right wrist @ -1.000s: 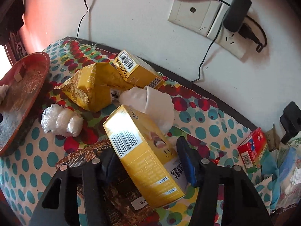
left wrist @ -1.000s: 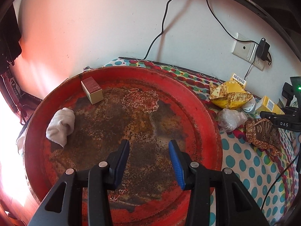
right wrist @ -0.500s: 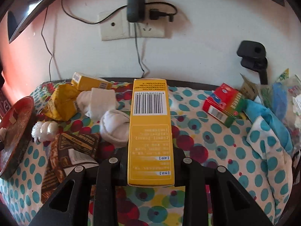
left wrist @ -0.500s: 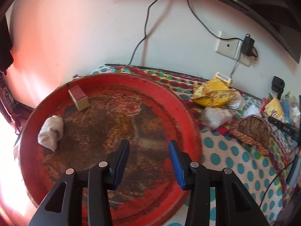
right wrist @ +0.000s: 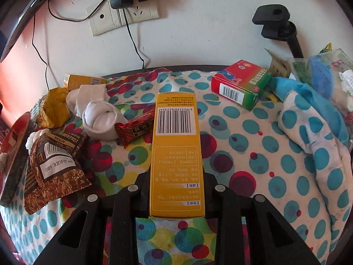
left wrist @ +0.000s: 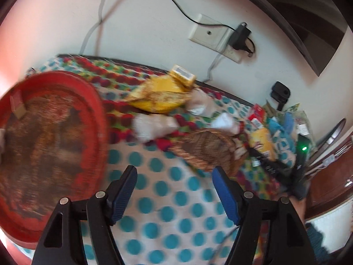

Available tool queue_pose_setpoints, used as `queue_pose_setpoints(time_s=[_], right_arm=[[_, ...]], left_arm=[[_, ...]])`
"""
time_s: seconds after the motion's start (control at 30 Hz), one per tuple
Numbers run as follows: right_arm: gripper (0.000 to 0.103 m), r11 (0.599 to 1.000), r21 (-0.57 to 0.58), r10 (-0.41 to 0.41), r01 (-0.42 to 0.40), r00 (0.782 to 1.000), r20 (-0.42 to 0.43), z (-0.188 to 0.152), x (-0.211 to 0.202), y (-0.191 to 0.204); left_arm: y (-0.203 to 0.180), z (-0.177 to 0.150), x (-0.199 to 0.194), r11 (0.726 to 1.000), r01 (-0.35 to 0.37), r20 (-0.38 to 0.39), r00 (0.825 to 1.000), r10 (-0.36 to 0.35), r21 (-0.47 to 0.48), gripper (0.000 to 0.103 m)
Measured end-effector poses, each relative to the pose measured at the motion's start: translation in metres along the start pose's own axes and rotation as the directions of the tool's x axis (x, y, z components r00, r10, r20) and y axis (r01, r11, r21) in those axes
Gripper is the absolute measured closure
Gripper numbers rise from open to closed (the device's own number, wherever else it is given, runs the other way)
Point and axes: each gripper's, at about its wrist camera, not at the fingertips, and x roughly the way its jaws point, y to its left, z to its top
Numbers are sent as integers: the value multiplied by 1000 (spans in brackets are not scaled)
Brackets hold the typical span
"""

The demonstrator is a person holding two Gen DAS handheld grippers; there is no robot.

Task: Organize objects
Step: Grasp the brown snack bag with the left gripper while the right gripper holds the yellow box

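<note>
Swung off the red tray point(left wrist: 97, 119), left gripper point(left wrist: 174, 190) gapes (right gripper point(right wrist: 176, 176) clamps yellow box point(right wrist: 176, 150)).

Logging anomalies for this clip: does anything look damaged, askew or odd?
The red round tray has a badly worn, rust-brown inner surface. The yellow snack bag lies crumpled and torn open. The right gripper holds the yellow box straight.

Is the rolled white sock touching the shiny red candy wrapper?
Touching: the right wrist view shows the red candy wrapper lying against the rolled white sock.
</note>
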Motion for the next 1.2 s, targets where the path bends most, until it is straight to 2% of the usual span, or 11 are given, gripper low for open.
queue_pose_setpoints(time_s=[0.1,0.23,0.37,0.5,0.57,0.63,0.73,0.87,1.07,1.13,1.2], right_arm=[[75,1000,-5,4,-4,1000,-10,0,2,2],[75,1000,-15,-6,6,1000,-15,-1,3,4],[74,999,-35,-28,28,999,-19,-1,4,7],[72,998,-51,-25,24,999,-22,-1,5,9],[72,999,-48,-18,17,1000,-22,-1,5,8],[71,999,-44,-13,12,1000,-22,-2,5,7],[71,999,-42,-10,9,1000,-22,-2,5,6],[66,998,-55,-11,10,1000,-25,-2,5,9],[60,992,-114,-62,58,998,-33,-3,9,22],[59,993,-100,-64,61,997,-31,-3,8,20],[50,994,-103,-35,32,999,-35,-3,9,20]], left_arm=[[-26,13,16,998,13,-68,998,-17,-58,30],[-55,23,41,994,-68,-129,990,57,-81,30],[-67,34,70,981,-115,-197,977,84,-154,30],[-68,39,86,946,-177,-222,968,117,-272,30],[-68,44,93,923,-205,-212,967,141,-324,30],[-66,47,101,896,-252,-218,959,181,-366,30],[-64,49,109,874,-318,-214,943,254,-366,30],[-67,45,111,894,-345,-174,936,305,-287,30],[-72,37,108,935,-311,-122,948,293,-170,33],[-76,35,103,949,-292,-99,955,281,-118,47],[-80,33,98,958,-280,-74,958,276,-66,53]])
